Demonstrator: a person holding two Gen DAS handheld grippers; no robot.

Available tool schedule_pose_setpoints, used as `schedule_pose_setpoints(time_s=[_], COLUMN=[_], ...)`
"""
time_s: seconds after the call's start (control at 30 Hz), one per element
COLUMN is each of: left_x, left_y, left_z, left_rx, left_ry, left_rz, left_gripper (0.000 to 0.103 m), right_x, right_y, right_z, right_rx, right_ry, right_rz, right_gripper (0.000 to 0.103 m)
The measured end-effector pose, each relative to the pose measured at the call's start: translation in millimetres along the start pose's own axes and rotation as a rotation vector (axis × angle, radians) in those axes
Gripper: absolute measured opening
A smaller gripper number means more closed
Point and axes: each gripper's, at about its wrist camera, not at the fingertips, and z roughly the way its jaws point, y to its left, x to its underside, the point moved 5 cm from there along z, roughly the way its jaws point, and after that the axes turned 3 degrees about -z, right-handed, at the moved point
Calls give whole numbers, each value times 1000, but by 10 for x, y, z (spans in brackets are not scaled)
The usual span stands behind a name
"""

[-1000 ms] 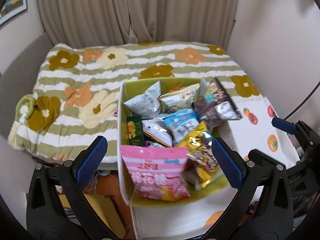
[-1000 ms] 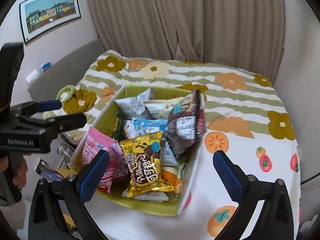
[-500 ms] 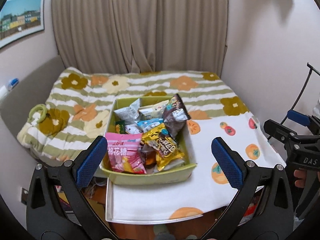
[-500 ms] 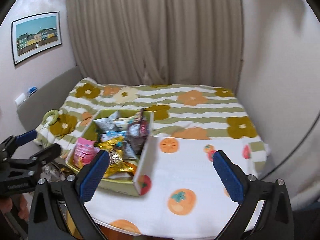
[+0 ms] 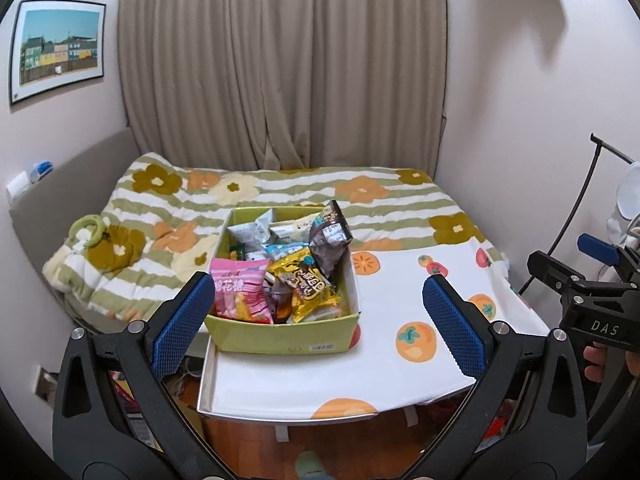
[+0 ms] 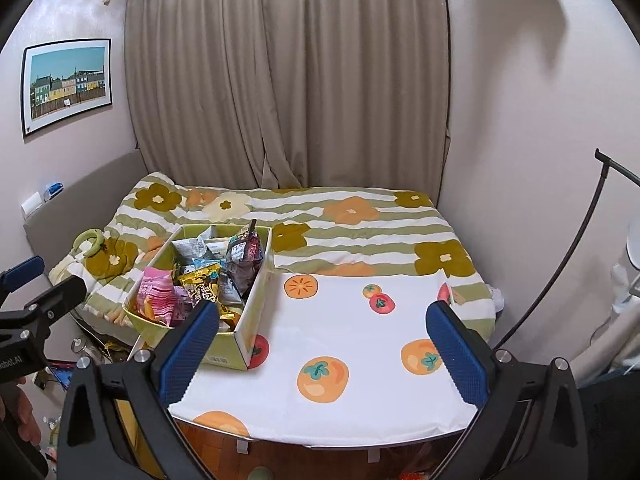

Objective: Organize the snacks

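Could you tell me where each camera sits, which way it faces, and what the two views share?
Left wrist: on the left gripper, facing the green snack box head-on; its open jaws show, plus the right gripper at right.
Right wrist: on the right gripper, facing the fruit-print tablecloth; open jaws show, left gripper at left.
Shared: box, pink packet, floral blanket, curtain.

Black-framed left gripper (image 5: 318,320) and right gripper (image 6: 322,346), blue textured pads (image 5: 180,320), silver screws, white "DAS" marking.
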Motion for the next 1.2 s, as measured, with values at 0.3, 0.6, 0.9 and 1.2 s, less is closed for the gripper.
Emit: schedule_pose_setpoints(time_s=[0.3,0.6,0.9,1.2], left_x=[18,12,17,3], left_y=[-71,-112,-101,-111], left_z=[-98,-111,-105,-101], left_rx=[-3,-8,-9,-13], left_ry=[-21,-32,-33,-38], left_rz=[7,18,16,13], left_gripper=[103,103,103,103], right_x=[34,16,21,16], right_y=[-22,-30,-26,-29], right_z=[-97,-150,-146,-140], right_rx=[1,1,2,5], right_ry=[-11,-21,-20,-20], right_rz=[10,15,14,13], right_gripper=[103,103,103,103])
